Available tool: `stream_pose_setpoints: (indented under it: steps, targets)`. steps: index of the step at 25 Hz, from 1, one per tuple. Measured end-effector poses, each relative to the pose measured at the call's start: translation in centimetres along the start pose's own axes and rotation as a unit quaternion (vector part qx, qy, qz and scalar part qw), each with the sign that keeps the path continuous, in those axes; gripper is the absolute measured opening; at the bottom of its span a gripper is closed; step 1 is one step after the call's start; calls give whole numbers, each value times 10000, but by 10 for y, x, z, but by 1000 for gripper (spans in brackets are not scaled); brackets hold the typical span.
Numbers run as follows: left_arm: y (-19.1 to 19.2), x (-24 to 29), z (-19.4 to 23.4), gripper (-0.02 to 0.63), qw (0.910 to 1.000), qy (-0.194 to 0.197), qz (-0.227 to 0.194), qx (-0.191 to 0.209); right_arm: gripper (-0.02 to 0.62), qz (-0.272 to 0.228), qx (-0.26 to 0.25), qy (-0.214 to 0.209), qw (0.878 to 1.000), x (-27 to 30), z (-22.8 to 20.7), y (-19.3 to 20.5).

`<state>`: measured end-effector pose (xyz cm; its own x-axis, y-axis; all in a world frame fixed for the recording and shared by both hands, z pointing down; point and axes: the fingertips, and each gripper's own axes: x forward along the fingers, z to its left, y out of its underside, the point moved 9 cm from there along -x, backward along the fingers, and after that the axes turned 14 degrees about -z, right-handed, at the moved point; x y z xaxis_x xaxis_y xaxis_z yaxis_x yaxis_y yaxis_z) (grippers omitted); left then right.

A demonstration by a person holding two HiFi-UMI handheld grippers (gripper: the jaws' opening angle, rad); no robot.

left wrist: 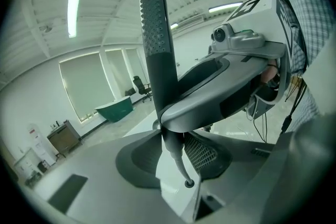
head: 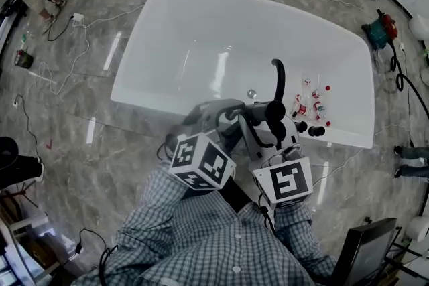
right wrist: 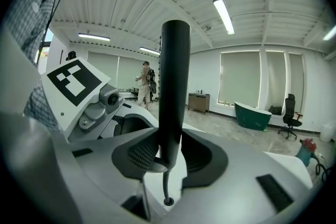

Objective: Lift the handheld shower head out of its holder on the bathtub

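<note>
Checked shirt (head: 214, 244) nearest; left tongs (left wrist: 170, 150), right tongs (right wrist: 168, 155) pinching black shower head (right wrist: 173, 86) above white bathtub (head: 167, 3).

The shower head (head: 277, 80) is a slim black wand. It stands almost upright, its tip curving over above the white bathtub (head: 201, 43). One face near the top is dotted with nozzle holes, and the lower end narrows to a thin stem. My left gripper (left wrist: 170, 152) and right gripper (right wrist: 169, 157) both clamp its lower shaft, side by side, by the tub's near rim. Black fittings (head: 315, 131) sit on that rim just beside it; I cannot tell which is the holder.
</note>
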<state>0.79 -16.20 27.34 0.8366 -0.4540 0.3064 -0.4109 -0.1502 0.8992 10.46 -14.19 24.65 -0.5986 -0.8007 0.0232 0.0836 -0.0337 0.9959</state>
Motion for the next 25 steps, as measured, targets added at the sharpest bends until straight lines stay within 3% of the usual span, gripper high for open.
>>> stream_pose_setpoints:
  steps: [10,25]
  targets:
    - [-55,-19,6,138,9995,-201,-234,66,130,-134,-87,-2,9999,-15,-3,-55]
    - [-106,-48,15,138,9972,-354,-653,101,130,-684,-382,-88,9969,-25,4,-112]
